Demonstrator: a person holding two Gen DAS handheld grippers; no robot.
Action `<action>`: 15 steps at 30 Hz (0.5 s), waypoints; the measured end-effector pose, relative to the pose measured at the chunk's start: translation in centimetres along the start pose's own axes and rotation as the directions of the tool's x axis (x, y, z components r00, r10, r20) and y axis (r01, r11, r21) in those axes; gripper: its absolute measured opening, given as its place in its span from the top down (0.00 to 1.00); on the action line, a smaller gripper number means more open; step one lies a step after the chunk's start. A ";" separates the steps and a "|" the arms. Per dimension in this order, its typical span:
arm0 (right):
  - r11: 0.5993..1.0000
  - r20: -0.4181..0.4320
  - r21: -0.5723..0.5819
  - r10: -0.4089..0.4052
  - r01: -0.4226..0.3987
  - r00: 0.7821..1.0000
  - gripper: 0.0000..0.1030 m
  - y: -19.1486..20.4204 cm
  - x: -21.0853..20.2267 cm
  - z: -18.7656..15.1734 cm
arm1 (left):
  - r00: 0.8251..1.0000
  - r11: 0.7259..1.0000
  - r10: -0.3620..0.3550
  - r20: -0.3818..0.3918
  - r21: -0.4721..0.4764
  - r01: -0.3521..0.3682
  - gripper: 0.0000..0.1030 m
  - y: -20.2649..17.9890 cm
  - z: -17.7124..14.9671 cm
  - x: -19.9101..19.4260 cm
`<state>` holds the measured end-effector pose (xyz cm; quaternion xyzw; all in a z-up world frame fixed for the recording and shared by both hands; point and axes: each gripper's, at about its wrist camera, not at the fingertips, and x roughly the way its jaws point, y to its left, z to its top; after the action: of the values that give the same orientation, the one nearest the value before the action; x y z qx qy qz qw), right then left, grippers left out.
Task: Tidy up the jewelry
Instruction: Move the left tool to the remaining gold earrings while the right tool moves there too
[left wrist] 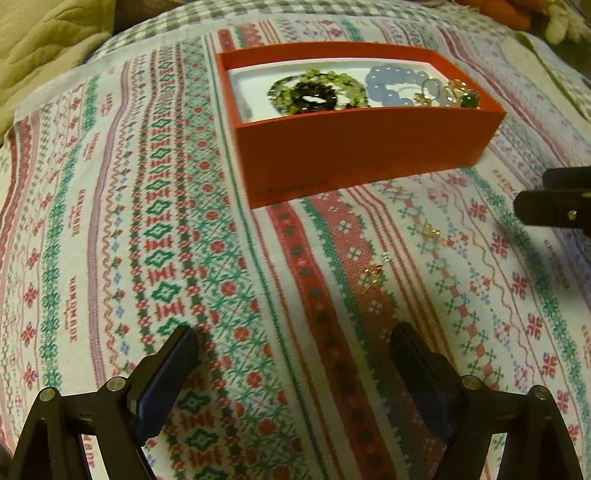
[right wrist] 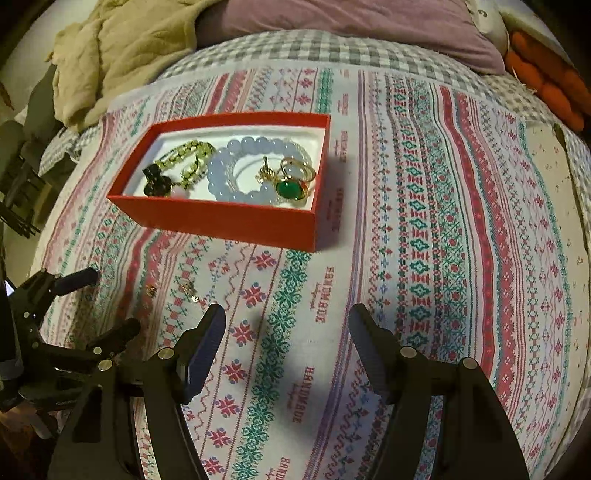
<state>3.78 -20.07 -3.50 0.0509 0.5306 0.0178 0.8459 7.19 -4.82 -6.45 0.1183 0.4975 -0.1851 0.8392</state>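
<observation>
A red box [left wrist: 354, 147] [right wrist: 221, 221] stands on the patterned cloth. It holds a green bead bracelet [left wrist: 321, 83], a blue bead bracelet [right wrist: 221, 166], gold rings [right wrist: 299, 168] and a green-stone ring [right wrist: 290, 190]. Two small gold earrings [left wrist: 373, 276] [left wrist: 430, 232] lie loose on the cloth in front of the box, seen from the right wrist as gold earrings [right wrist: 188, 288] [right wrist: 151, 291]. My left gripper [left wrist: 295, 350] [right wrist: 107, 302] hovers open just short of them, with nothing between its fingers. My right gripper [right wrist: 288, 332] is open and empty over bare cloth.
The patterned cloth [right wrist: 443, 221] lies over a grey checked bedspread [right wrist: 314, 51]. A beige blanket [right wrist: 122, 48] and a purple pillow [right wrist: 351, 18] sit behind the box. Something orange [right wrist: 546, 77] lies at the far right.
</observation>
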 end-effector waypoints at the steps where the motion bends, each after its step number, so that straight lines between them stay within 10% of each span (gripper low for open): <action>1: 1.000 -0.004 -0.002 -0.001 0.001 1.000 0.30 0.0 0.1 -0.1 | 1.000 1.000 -0.008 -0.003 0.002 0.008 0.15 -0.1 0.1 0.1; 15: 1.000 -0.035 -0.014 0.002 -0.003 0.999 0.30 0.4 0.8 -0.3 | 0.998 0.996 -0.060 0.014 0.068 0.059 0.58 -2.6 2.0 1.1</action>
<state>3.89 -19.59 -4.27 0.0453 0.5453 0.0236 0.8367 8.12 -8.14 -6.50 0.1305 0.4873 -0.2277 0.8329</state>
